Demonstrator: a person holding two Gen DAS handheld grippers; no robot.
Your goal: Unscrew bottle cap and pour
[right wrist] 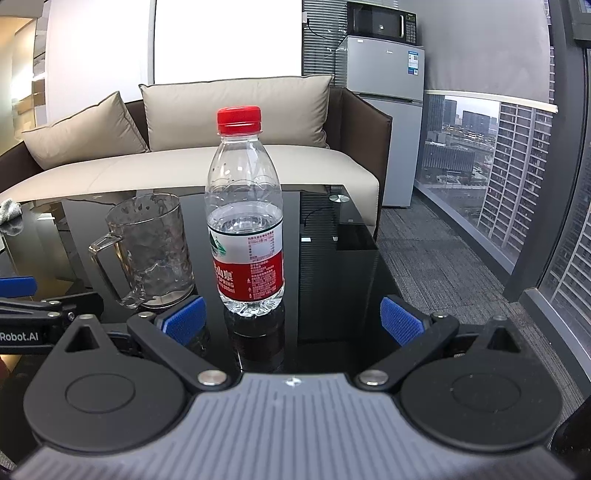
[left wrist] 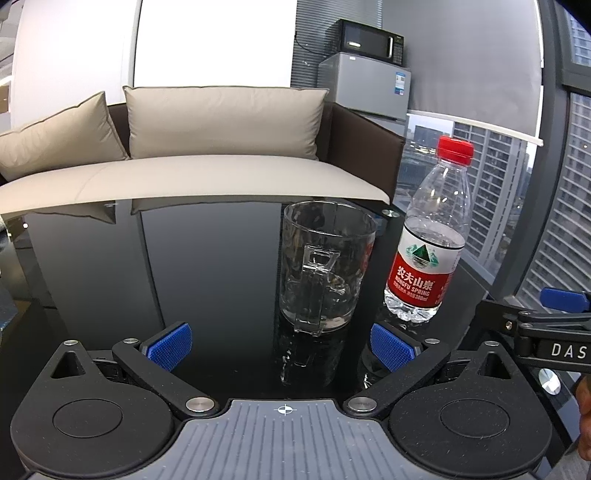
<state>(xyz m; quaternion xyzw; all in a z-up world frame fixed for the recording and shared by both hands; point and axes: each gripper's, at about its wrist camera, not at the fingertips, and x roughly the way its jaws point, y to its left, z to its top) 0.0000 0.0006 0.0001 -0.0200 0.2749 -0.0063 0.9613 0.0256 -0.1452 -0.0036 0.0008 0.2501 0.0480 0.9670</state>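
A clear water bottle point(right wrist: 245, 229) with a red label stands upright on the black glass table point(right wrist: 332, 280); its red cap point(right wrist: 239, 119) is screwed on and it is about half full. Left of it sits a clear glass mug point(right wrist: 149, 251) with a handle. In the left wrist view the mug point(left wrist: 325, 266) is straight ahead and the bottle point(left wrist: 430, 240) to its right. My left gripper point(left wrist: 280, 349) is open, just short of the mug. My right gripper point(right wrist: 293, 323) is open, the bottle just ahead of its blue pads. Neither touches anything.
A beige sofa point(left wrist: 207, 170) with two cushions stands behind the table. A small fridge point(right wrist: 384, 110) with a microwave point(right wrist: 382, 22) on it is at the back right. Floor-to-ceiling windows point(right wrist: 517, 166) run along the right. A grey cloth point(right wrist: 9, 210) lies at the table's far left.
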